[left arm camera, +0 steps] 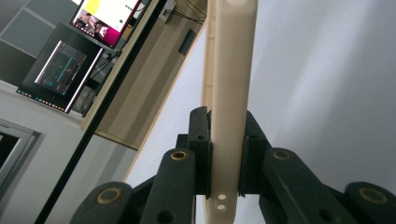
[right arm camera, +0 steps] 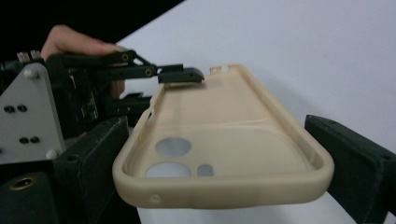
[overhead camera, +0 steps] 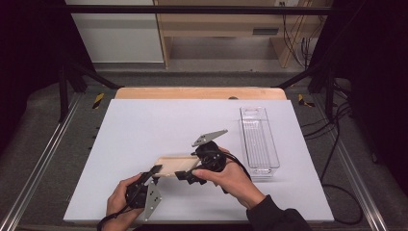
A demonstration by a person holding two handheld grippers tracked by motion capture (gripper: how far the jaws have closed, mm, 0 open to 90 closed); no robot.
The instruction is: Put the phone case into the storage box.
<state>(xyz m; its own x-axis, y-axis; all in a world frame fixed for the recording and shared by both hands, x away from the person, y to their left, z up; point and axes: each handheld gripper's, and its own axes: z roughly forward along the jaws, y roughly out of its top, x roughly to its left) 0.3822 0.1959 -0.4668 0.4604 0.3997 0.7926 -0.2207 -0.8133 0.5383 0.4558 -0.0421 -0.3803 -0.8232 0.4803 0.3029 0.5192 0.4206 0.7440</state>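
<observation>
High view: white table sheet (overhead camera: 144,125), dark surround; clear ribbed plastic tray (overhead camera: 259,139) at right. Beige soft phone case (overhead camera: 175,165) held above sheet between left gripper (overhead camera: 155,170) and right gripper (overhead camera: 185,175), its ends hidden by both.

Left gripper view: jaws clenched on case (left arm camera: 229,84) edge, far end cut off.

Right gripper view: case (right arm camera: 224,140) between spread jaws; right jaw just beside its side, left-side contact hard to make out. Left gripper (right arm camera: 180,75) bites far rim.

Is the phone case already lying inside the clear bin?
No: the high view shows the beige phone case held up between the left tongs and right tongs, with the clear bin apart.
</observation>
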